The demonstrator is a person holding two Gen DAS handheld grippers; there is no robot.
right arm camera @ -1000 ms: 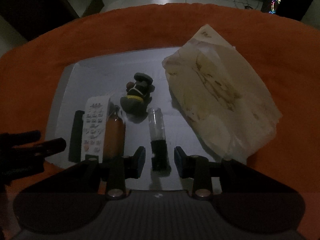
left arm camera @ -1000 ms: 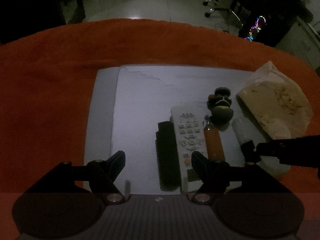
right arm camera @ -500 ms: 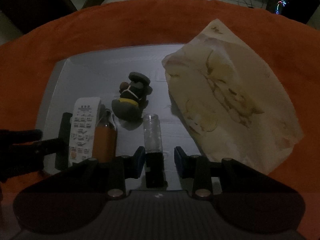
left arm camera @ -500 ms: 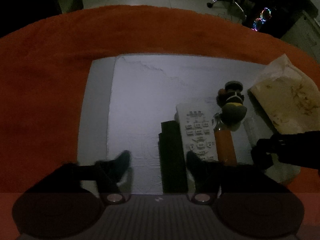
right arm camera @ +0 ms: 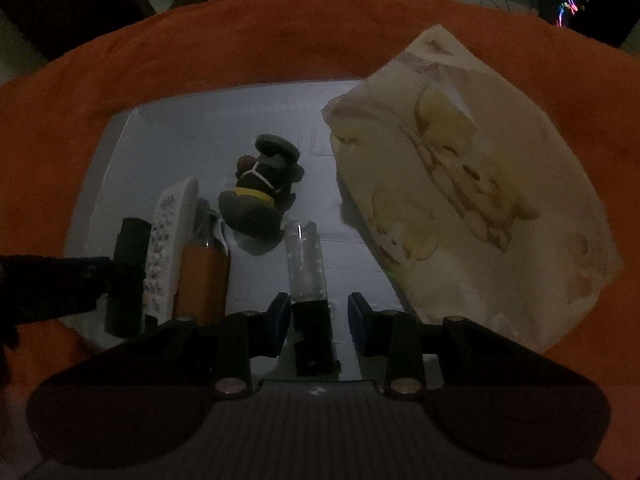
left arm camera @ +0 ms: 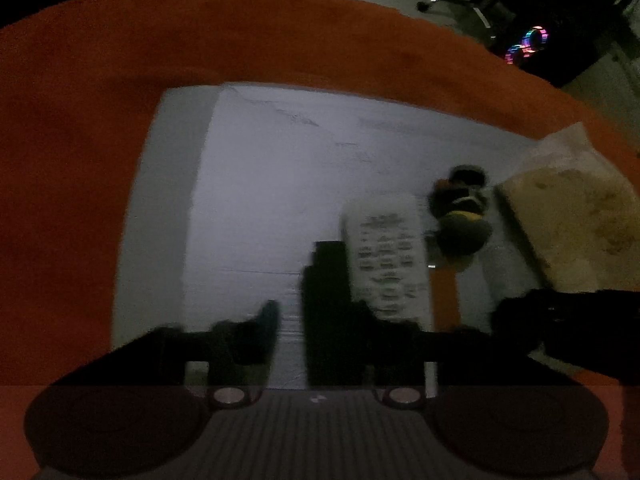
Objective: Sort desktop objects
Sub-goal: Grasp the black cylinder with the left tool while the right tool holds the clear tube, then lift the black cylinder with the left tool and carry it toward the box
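Note:
On a grey mat [left arm camera: 256,184] lie a black bar [left arm camera: 326,300], a white remote [left arm camera: 386,256], an orange tube [left arm camera: 444,296], a dark toy figure [left arm camera: 460,212] and a clear tube with a black cap [right arm camera: 306,264]. My left gripper [left arm camera: 320,316] is open, its fingers on either side of the black bar's near end. My right gripper [right arm camera: 319,316] is open, its fingers on either side of the clear tube's black cap [right arm camera: 312,332]. The same bar [right arm camera: 126,276], remote [right arm camera: 166,240], orange tube [right arm camera: 204,276] and toy [right arm camera: 260,192] show in the right wrist view.
A crumpled beige bag [right arm camera: 472,196] lies at the mat's right edge, also in the left wrist view [left arm camera: 572,216]. An orange cloth [left arm camera: 80,160] covers the table around the mat. A dark floor, chair and coloured lights [left arm camera: 526,44] lie beyond.
My left gripper has moved right and forward, from the bare mat to straddle the black bar. My right gripper has moved forward so the clear tube's cap sits between its fingers.

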